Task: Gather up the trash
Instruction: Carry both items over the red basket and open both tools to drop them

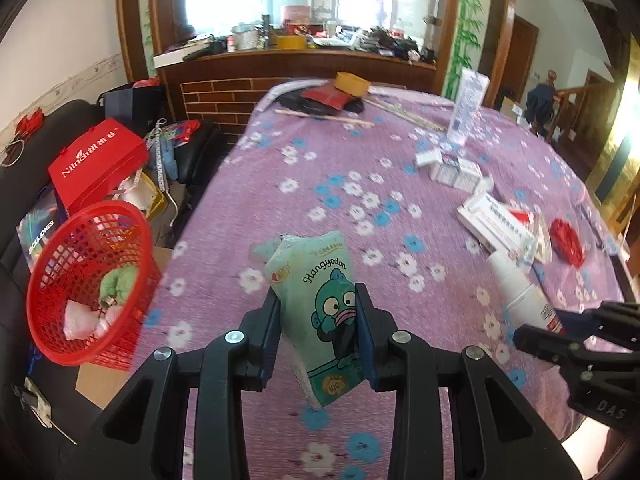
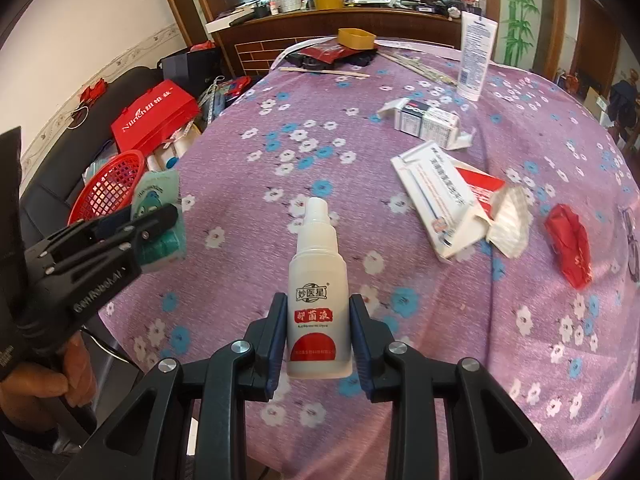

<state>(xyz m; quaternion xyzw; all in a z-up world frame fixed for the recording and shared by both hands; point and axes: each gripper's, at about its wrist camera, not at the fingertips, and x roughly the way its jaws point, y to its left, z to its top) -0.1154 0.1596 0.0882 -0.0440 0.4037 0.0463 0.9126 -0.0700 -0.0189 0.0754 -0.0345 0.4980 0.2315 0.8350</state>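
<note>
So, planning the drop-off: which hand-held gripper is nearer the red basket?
Left. The left hand-held gripper is just right of the red basket; the right hand-held gripper is farther right.

I see a mint tissue pack [image 1: 320,312] with a cartoon fish held upright above the purple cloth; a white spray bottle [image 2: 318,300], red-labelled, likewise upright; crumpled red wrapper [image 2: 570,248] lying right.

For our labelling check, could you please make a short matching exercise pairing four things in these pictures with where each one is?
Things:
1. tissue pack
2. spray bottle
3. red basket
4. red wrapper

Places:
A. lying on the purple tablecloth
B. beside the table, holding scraps
C. gripped by the left hand-held gripper
D. gripped by the right hand-held gripper

Pairs: 1-C, 2-D, 3-B, 4-A
</note>
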